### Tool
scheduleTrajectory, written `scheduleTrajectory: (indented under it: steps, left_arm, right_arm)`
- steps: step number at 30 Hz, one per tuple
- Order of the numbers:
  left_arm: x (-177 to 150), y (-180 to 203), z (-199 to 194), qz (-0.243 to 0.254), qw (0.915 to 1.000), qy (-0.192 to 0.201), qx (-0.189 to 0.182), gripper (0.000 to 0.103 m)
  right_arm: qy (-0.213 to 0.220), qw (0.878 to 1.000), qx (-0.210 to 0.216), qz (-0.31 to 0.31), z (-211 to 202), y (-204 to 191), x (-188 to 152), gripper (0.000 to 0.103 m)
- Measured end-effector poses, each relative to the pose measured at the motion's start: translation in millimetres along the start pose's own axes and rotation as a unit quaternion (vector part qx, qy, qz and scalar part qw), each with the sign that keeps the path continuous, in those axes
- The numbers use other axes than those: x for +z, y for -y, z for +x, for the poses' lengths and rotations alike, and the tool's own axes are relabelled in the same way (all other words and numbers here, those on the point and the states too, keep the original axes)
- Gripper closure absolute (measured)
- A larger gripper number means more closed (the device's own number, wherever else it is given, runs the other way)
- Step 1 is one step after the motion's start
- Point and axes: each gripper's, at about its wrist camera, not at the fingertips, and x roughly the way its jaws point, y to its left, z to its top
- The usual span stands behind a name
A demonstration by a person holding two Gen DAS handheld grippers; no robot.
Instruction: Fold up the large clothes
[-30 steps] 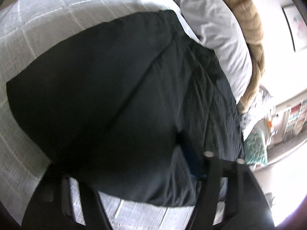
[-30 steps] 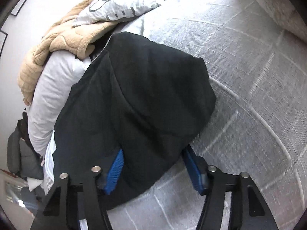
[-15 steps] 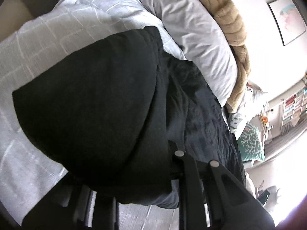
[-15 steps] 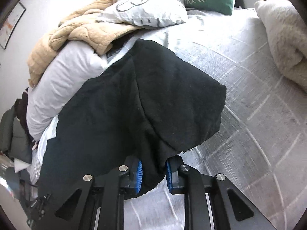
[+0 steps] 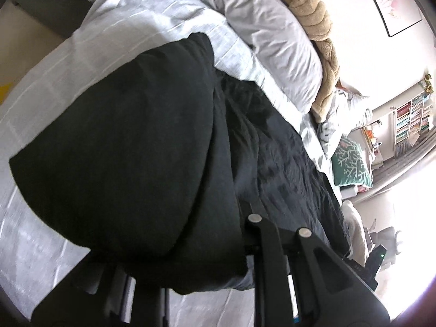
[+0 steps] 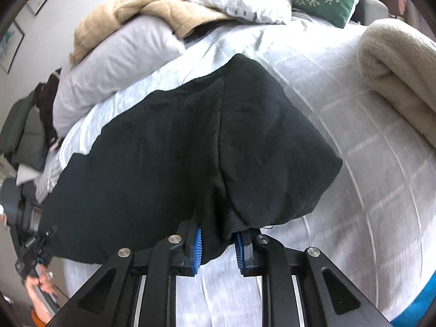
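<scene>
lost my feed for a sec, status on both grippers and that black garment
Right gripper shut on black garment. Left gripper clamped on its near edge, pads hidden under cloth. Garment on grey bedspread. Nothing lying on the garment.

The right gripper (image 6: 217,245), a black two-finger tool with blue ribbed pads (image 6: 196,248), points steeply down, its jaws pinched close with a fold of dark cloth squeezed between the pads. The left gripper (image 5: 218,267), the same black frame, also angles down; its fingertips are buried under dark cloth, jaws drawn close on it. At the right view's lower left edge, a hand (image 6: 41,286) grasps the other tool.
</scene>
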Motion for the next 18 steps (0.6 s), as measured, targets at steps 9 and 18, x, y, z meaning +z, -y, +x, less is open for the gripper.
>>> scheduleTrajectory:
  steps: [9,18]
  left_arm:
    - [-23.3,-52.2,37.6,-0.047,0.9957,-0.074,0.031,0.056]
    - [-22.9,-63.1,35.2,-0.080,0.9946,-0.066,0.001,0.045]
  right_arm:
    - [-0.096,0.989,0.040,0.100,51.0,75.5,-25.3,0.041]
    - [-0.058,0.992,-0.018,0.109,5.1,92.8,-21.0,0.028]
